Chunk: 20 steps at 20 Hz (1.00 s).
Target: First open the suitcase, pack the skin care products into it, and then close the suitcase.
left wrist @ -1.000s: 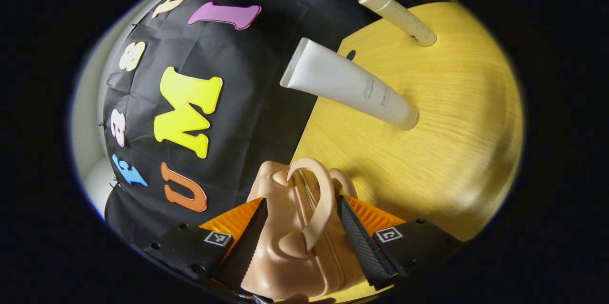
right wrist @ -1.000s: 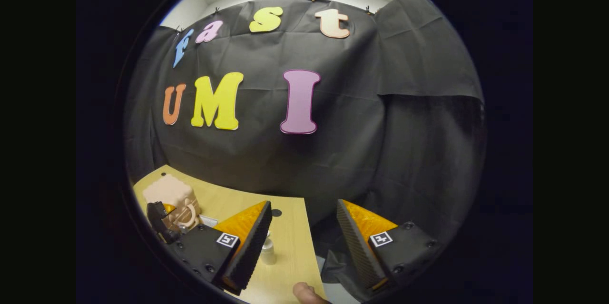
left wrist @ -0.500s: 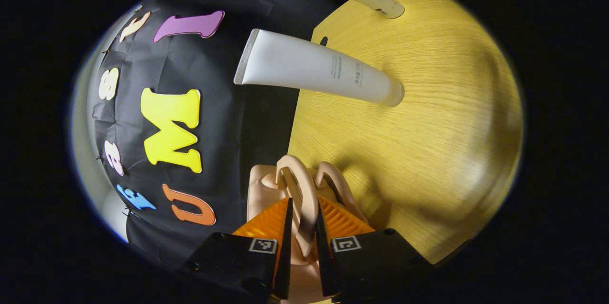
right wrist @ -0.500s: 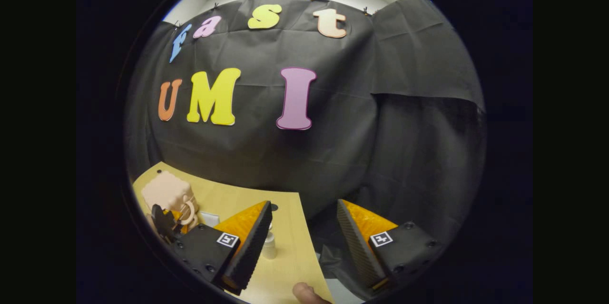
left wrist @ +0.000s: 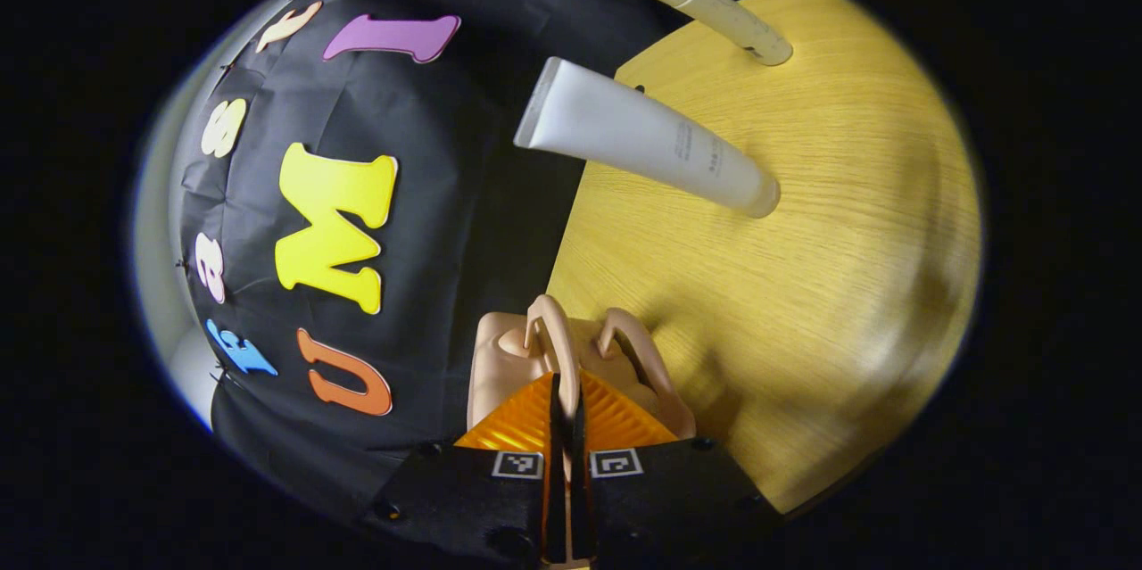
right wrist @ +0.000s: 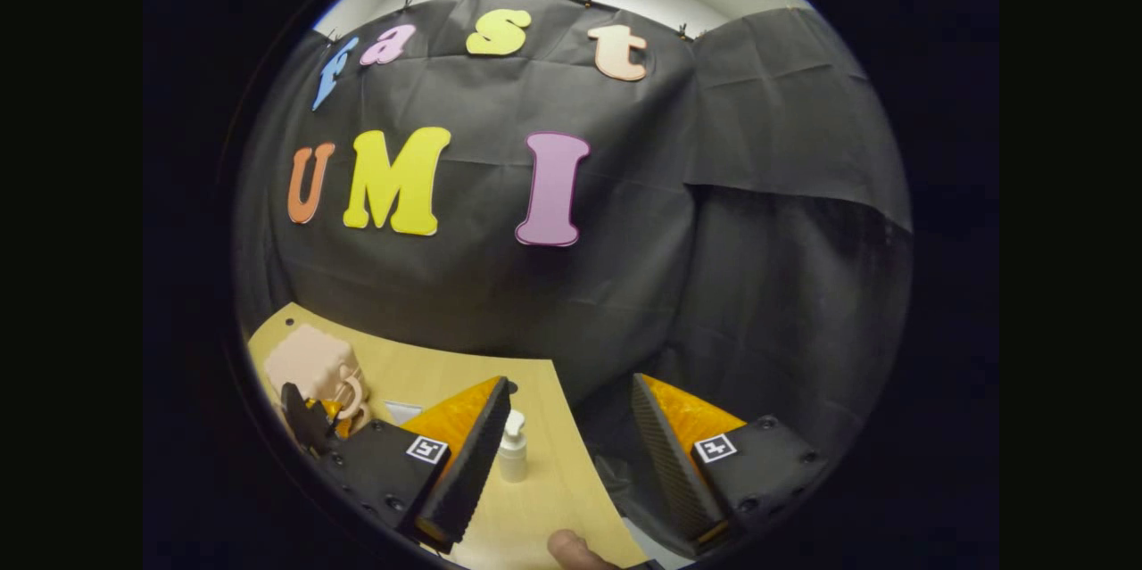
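Left gripper (left wrist: 567,392) is clamped on one of the two loop handles (left wrist: 555,340) of the small peach suitcase (left wrist: 500,365), fingers nearly together with the loop pinched between them. Case sits on the wooden table (left wrist: 803,285) near the back edge by the wall; in the right gripper view the same suitcase (right wrist: 308,360) shows at the table's far left corner with the left gripper at its handle. Right gripper (right wrist: 569,427) hangs spread wide over the table's right edge, gripping nothing. Skin care items stand upright on the table: white tube (left wrist: 647,140) cap-down, pump bottle (left wrist: 714,10) further along (the pump bottle (right wrist: 512,447) sits just beside the right gripper's left finger in its own view). Step in hand looks like the opening phase; case reads as not yet open, nothing packed. Next move likely needs the handle pulled to separate the halves, with the right gripper bracing the other half or handle so the light case doesn't just slide or tip.
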Each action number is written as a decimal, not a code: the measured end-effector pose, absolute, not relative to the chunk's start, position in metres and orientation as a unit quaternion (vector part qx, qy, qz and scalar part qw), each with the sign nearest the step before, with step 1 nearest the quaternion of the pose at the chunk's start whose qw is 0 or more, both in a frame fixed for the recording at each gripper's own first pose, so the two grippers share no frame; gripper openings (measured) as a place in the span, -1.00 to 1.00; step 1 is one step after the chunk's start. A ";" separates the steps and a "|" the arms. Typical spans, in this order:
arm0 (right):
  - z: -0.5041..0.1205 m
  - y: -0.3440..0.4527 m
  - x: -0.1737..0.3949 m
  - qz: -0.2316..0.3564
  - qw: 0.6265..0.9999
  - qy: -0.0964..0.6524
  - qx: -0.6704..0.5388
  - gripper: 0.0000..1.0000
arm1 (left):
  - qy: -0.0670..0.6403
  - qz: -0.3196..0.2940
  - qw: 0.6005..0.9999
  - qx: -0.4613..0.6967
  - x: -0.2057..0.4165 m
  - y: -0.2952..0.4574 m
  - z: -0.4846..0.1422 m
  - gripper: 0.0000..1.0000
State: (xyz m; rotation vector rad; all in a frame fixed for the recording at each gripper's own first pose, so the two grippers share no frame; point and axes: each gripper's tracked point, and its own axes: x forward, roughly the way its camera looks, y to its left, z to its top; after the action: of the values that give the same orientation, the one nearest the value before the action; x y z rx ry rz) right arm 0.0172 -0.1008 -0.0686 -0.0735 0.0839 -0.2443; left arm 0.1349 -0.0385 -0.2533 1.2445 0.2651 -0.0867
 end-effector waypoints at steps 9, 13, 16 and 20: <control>-0.057 -0.061 0.016 -0.140 0.989 0.040 -0.033 0.63 | 0.107 -0.060 0.867 0.482 0.126 -0.004 -0.179 -0.94; -0.047 -0.037 0.017 -0.139 0.989 0.035 -0.032 0.63 | 0.113 -0.047 0.897 0.424 0.129 0.030 -0.136 -0.94; -0.042 -0.016 0.018 -0.134 0.990 0.032 -0.035 0.63 | 0.118 -0.036 0.917 0.380 0.135 0.059 -0.109 -0.94; -0.039 0.014 0.021 -0.124 0.991 0.033 -0.032 0.63 | 0.103 -0.003 0.928 0.358 0.141 0.121 -0.074 -0.94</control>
State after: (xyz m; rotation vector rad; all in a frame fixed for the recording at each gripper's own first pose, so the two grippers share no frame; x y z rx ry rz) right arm 0.0207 0.0143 -0.0392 -0.0643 0.0658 -0.2491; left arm 0.1407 0.1212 -0.0740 0.7327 0.2101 -0.0061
